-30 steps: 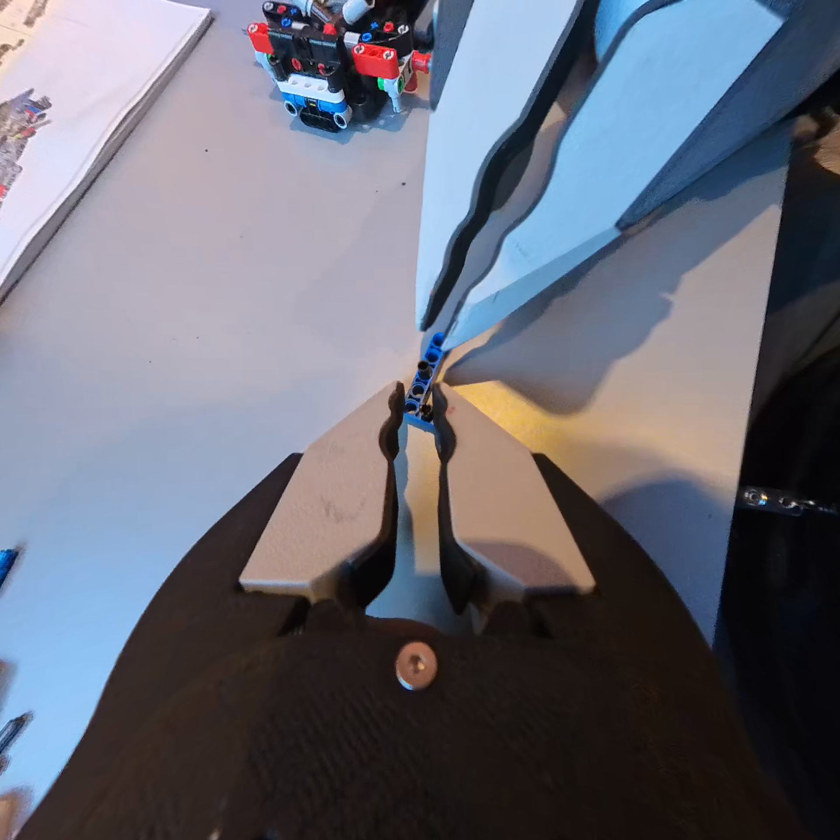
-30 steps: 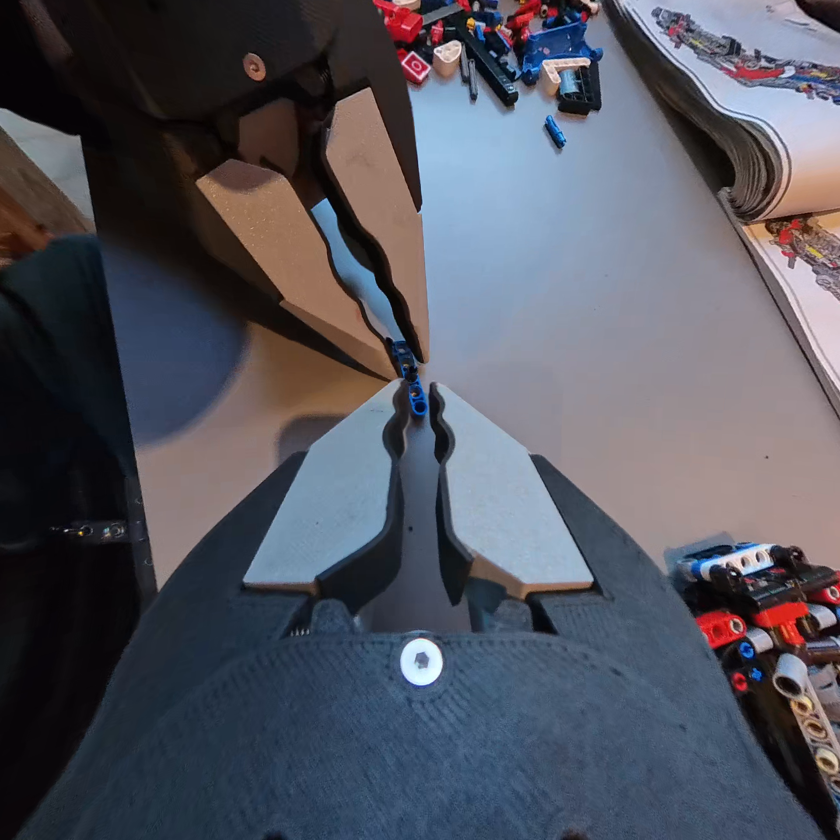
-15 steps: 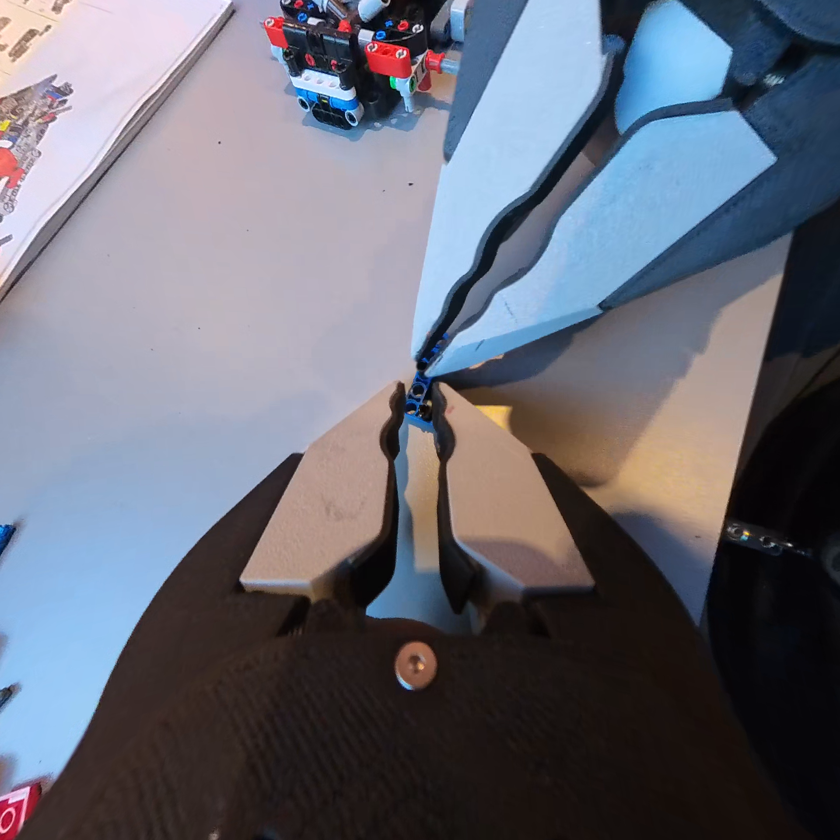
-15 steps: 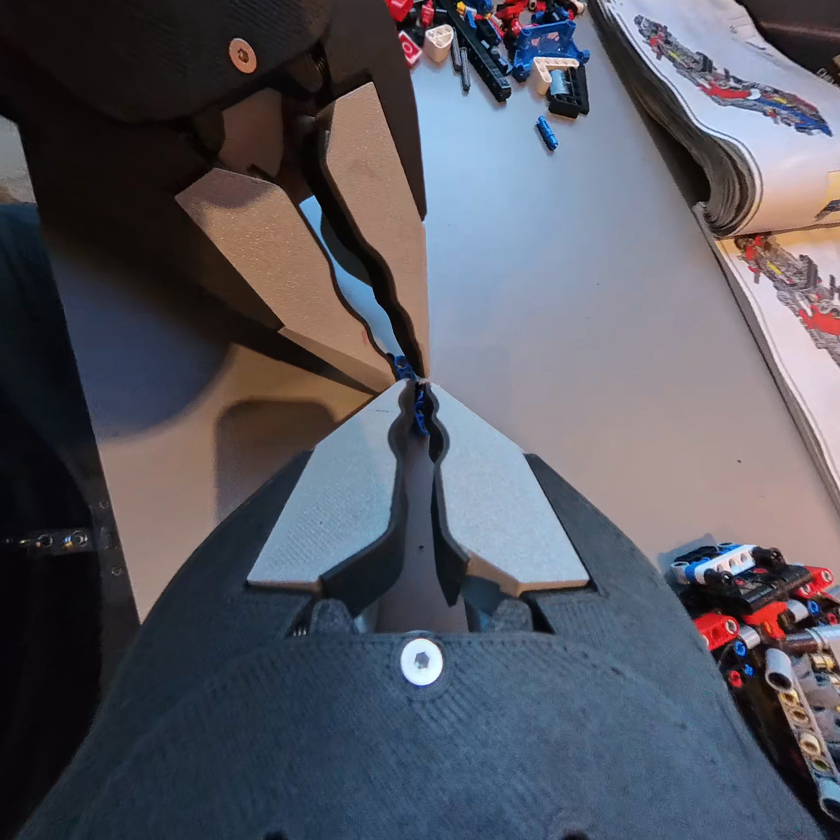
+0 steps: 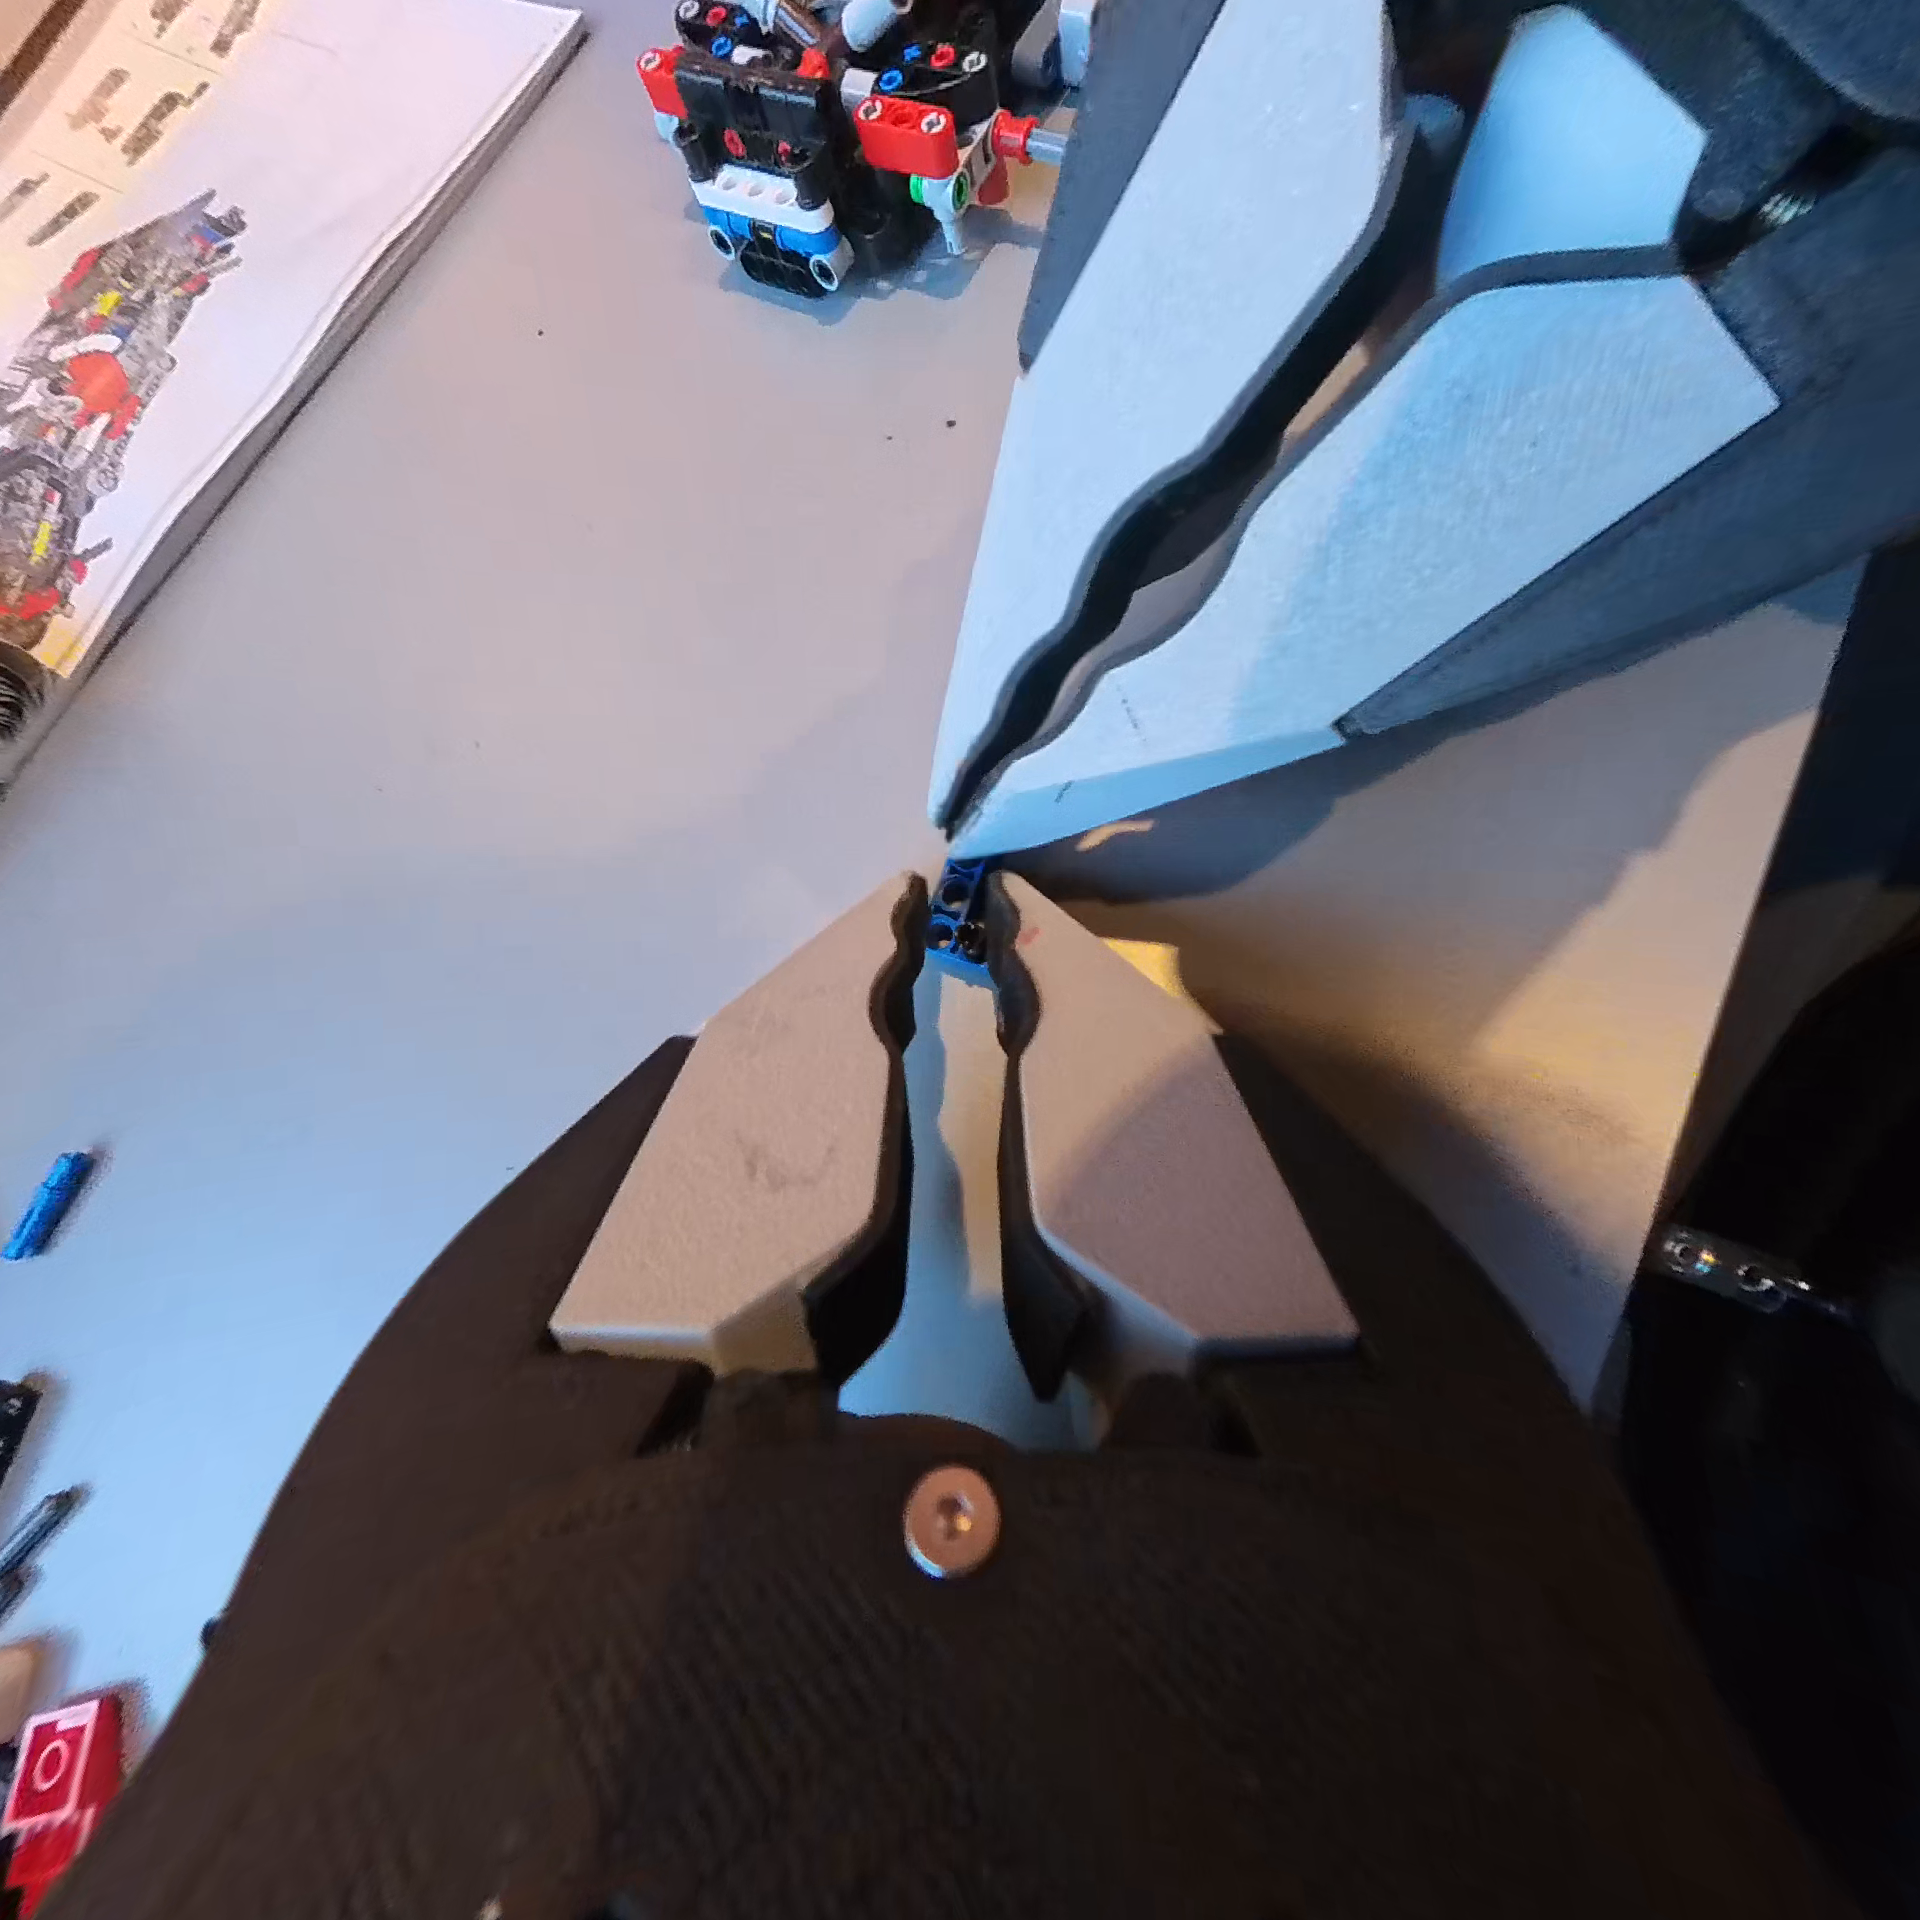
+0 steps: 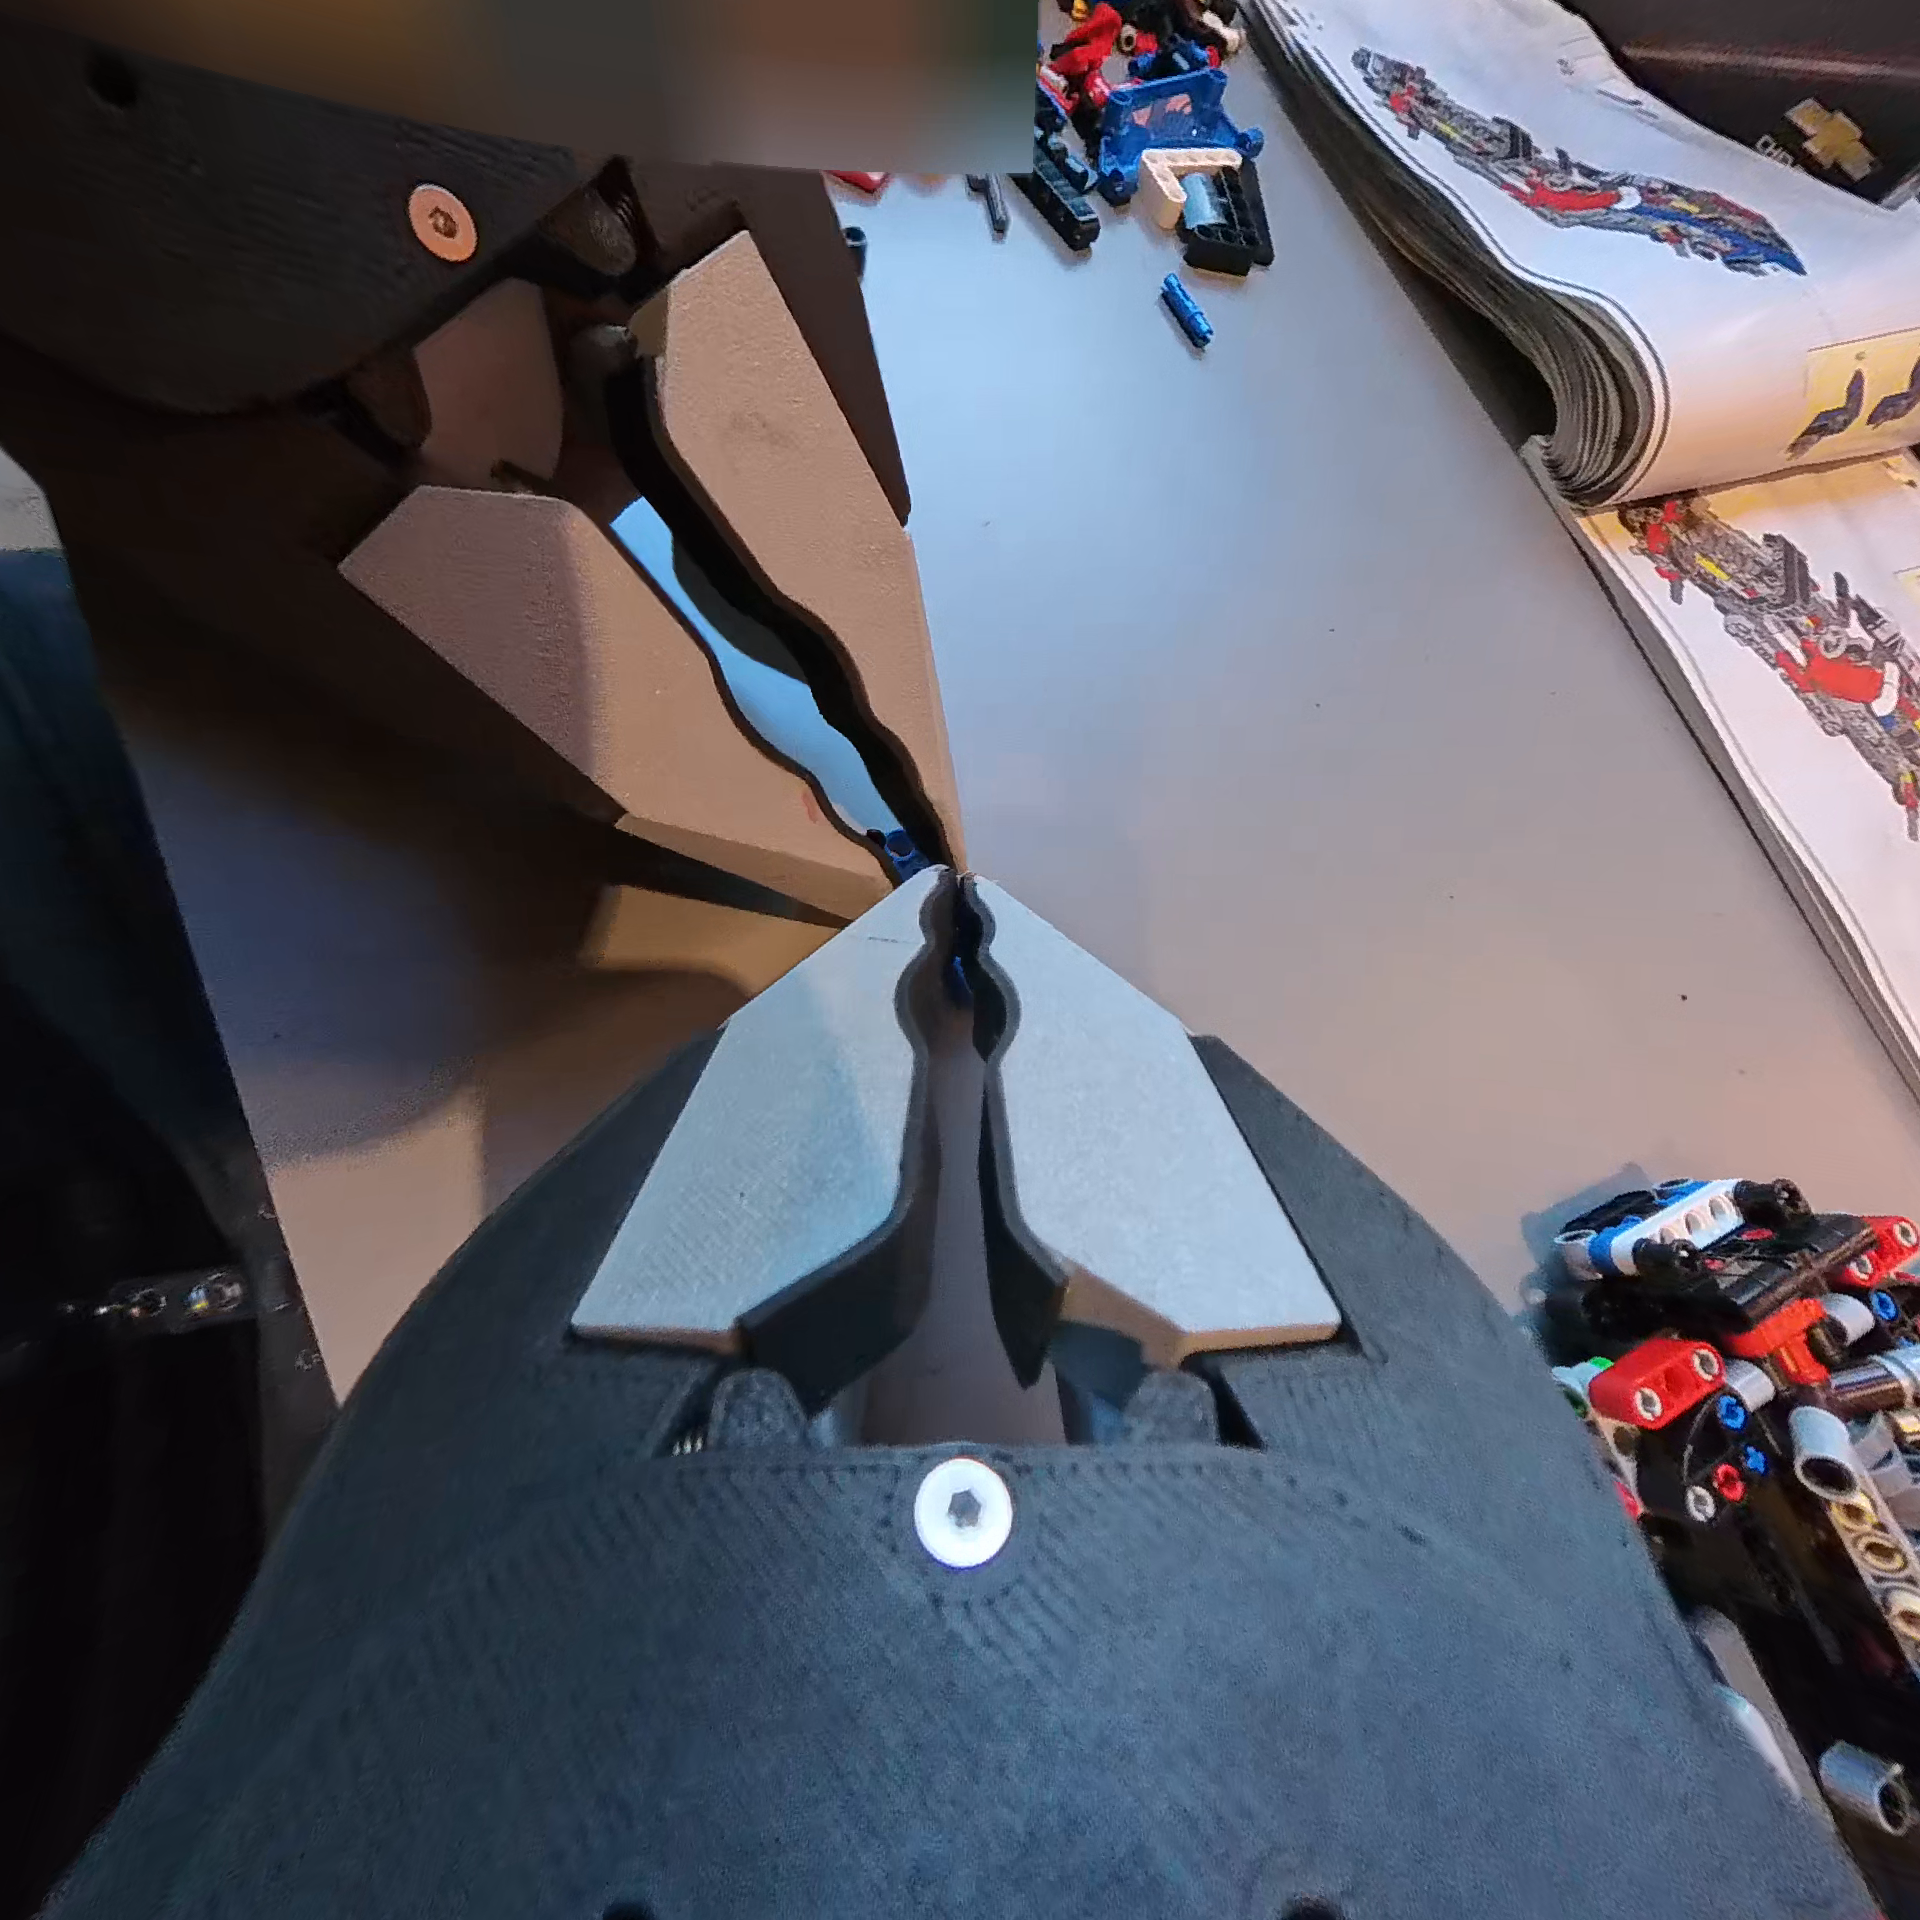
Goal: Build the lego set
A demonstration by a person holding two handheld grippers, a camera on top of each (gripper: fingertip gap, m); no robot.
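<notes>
**Two grippers closed tip to tip on one small blue piece**

Left wrist view: since a second ago the gap between the two tools has been closed; the exposed length of the blue beam (image 5: 957, 920), seen earlier between the tips, is now almost fully covered. The left gripper (image 5: 954, 914), at frame centre, is clenched on the beam's near end, the holes of which are visible between its fingertips. The right gripper (image 5: 951, 821) is reached down from the upper right, its tips pressed nearly together just above the beam; whether anything is pinched there cannot be told from this view. The partly built model (image 5: 821, 156) is set at the top centre, well apart, and the instruction booklet (image 5: 260, 229) is laid at the upper left.

Right wrist view: the right gripper (image 6: 961, 894) is seen clamped on a small blue part (image 6: 958, 971), only a sliver of which is shown. The left gripper (image 6: 920, 847) is met tip to tip from the upper left. Loose pieces (image 6: 1153, 156) are scattered at the top.

The risk is judged to be misalignment: with so little of either piece exposed, a pin pushed off-axis could be jammed or twisted out of a grip. The piece could also be dropped onto the grey table (image 6: 1299, 675) if one grip is loosened too soon.
</notes>
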